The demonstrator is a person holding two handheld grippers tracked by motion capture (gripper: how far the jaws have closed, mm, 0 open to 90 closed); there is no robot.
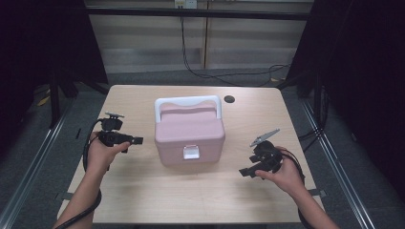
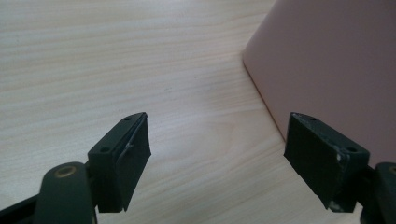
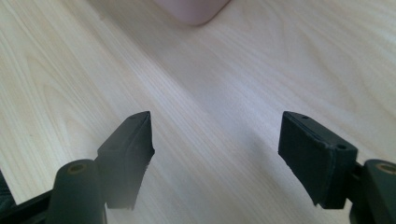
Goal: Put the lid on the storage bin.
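A pink lidded box (image 1: pixel 189 135) with a white handle (image 1: pixel 188 101) and a white front latch (image 1: pixel 192 152) stands in the middle of the wooden table (image 1: pixel 143 191). My left gripper (image 1: pixel 137 140) hovers just left of the box, jaws pointing at its side, open and empty. In the left gripper view the box's pink wall (image 2: pixel 336 65) rises close behind the right fingertip (image 2: pixel 322 158). My right gripper (image 1: pixel 244 172) sits low at the box's front right, open with nothing between its jaws. The right gripper view shows a corner of the box (image 3: pixel 191 9) at the top edge.
A dark round hole (image 1: pixel 229 99) marks the table near its far right side. Black cables (image 1: pixel 210 74) run across the floor behind the table. Metal rails (image 1: pixel 28 162) flank the table on both sides.
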